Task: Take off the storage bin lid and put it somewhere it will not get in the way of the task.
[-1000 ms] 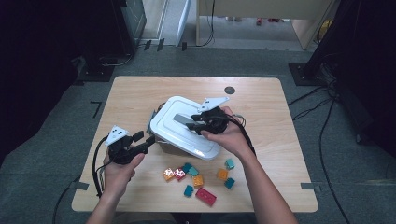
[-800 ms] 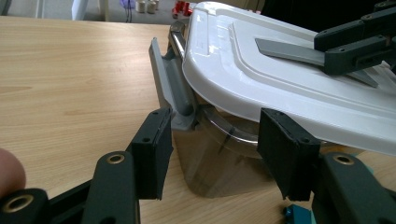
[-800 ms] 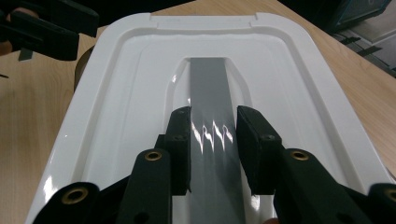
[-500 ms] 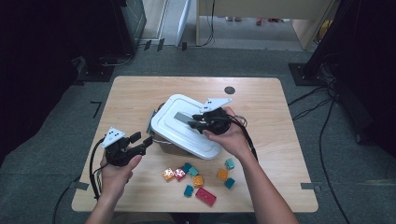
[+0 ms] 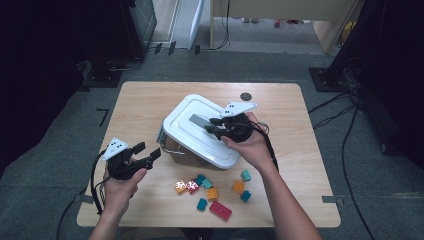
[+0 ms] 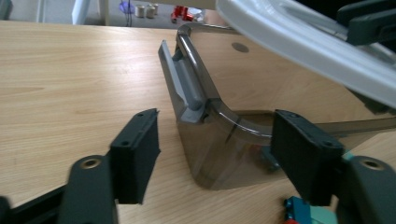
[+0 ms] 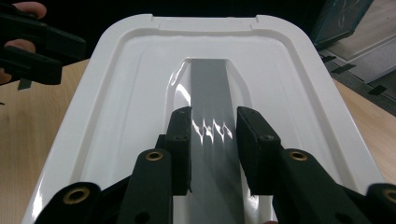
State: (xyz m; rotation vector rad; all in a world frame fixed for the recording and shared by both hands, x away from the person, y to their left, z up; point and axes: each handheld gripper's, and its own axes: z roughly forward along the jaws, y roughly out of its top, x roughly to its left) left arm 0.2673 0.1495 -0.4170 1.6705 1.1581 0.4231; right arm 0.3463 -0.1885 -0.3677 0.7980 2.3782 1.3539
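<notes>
Right gripper (image 5: 212, 125) clamped on the grey handle strip (image 7: 212, 126) of the white plastic lid (image 5: 192, 129), lid held tilted above the smoky translucent plastic bin (image 6: 210, 140) at table centre. Left gripper (image 5: 147, 152) spread wide, holding nothing, at the bin's 8 o'clock. Small coloured blocks (image 5: 207, 187) scattered at its 6 o'clock on the wooden table (image 5: 140, 105).

Even overhead light brightens the table (image 5: 150, 107) while its surroundings fall dark; glare streaks the white lid (image 7: 140, 93), and near jaws blur in both gripper views.
</notes>
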